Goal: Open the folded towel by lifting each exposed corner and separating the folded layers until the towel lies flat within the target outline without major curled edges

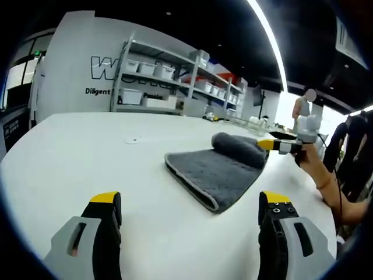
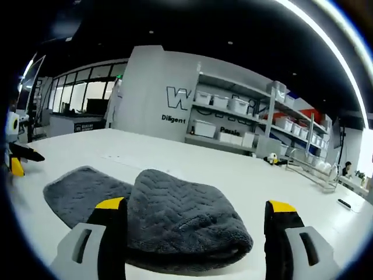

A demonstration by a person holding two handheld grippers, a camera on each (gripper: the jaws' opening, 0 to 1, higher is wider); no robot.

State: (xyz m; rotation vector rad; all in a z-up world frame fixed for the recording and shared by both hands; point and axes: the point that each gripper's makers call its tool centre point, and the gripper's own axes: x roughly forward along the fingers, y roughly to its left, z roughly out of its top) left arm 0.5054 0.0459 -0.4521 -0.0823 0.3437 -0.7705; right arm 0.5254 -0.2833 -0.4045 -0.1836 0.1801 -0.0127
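Now 1 grey towel [image 1: 218,169] on table [image 1: 87,163], part rolled; 2 grippers, L [image 1: 189,224] & R [image 2: 198,230], jaws apart.

Left gripper [image 1: 189,217] hangs over the white table [image 1: 70,163] with jaws spread wide, nothing between them. Grey towel [image 1: 218,169] lies ahead, far edge rolled up. Right gripper [image 1: 274,144] sits at that roll, looks like it's touching, hard to tell. Shelves [image 1: 175,81] behind.
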